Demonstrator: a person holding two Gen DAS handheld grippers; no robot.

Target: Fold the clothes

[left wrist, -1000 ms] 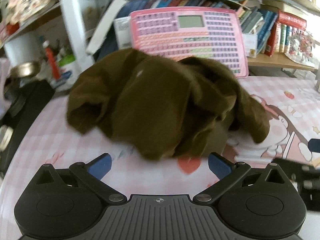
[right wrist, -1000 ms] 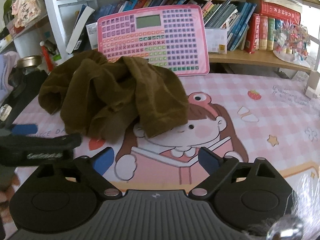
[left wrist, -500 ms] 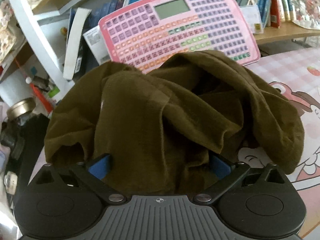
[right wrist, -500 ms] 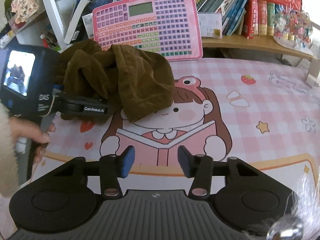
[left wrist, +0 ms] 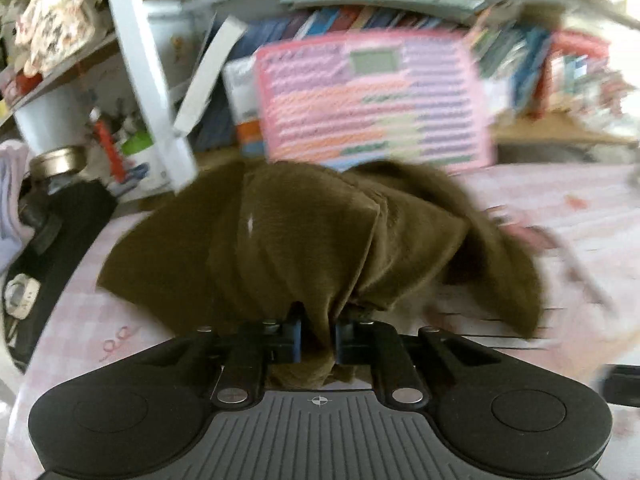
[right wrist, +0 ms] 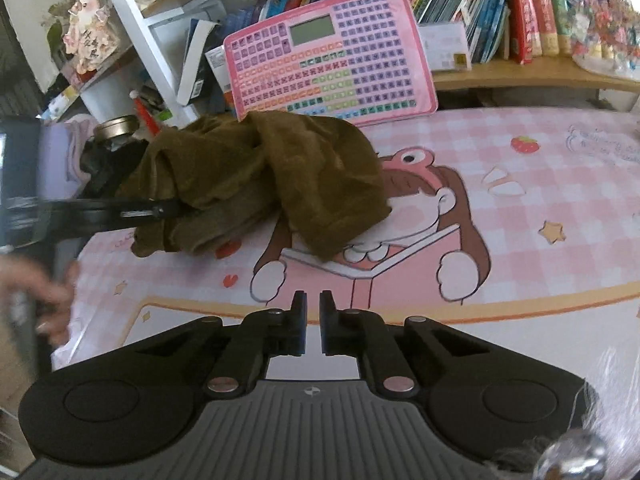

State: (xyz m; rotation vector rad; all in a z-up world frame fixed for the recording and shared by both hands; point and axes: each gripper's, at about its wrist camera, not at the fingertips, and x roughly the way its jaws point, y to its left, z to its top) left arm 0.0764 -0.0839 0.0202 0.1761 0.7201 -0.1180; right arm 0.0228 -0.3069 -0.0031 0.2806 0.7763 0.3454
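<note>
Gripping the garment's near edge

Clamped on a bunched fold, the left gripper (left wrist: 317, 338) has its blue-padded jaws drawn in to a narrow gap filled with cloth, where a second ago they stood wide apart short of the pile. The right gripper (right wrist: 313, 320) holds nothing; its jaws, wide a second ago, are now nearly together above the pink checked cartoon table mat (right wrist: 500, 232). Beyond them the crumpled olive-brown velvety garment (right wrist: 264, 176) lies heaped on the mat's far left part. Its long axis runs from the left gripper's pinch at the near left toward a rounded lobe at the right, over the cartoon girl's head. Behind it a pink keyboard-style learning tablet (right wrist: 332, 68) leans against the bookshelf (right wrist: 520, 76).
</note>
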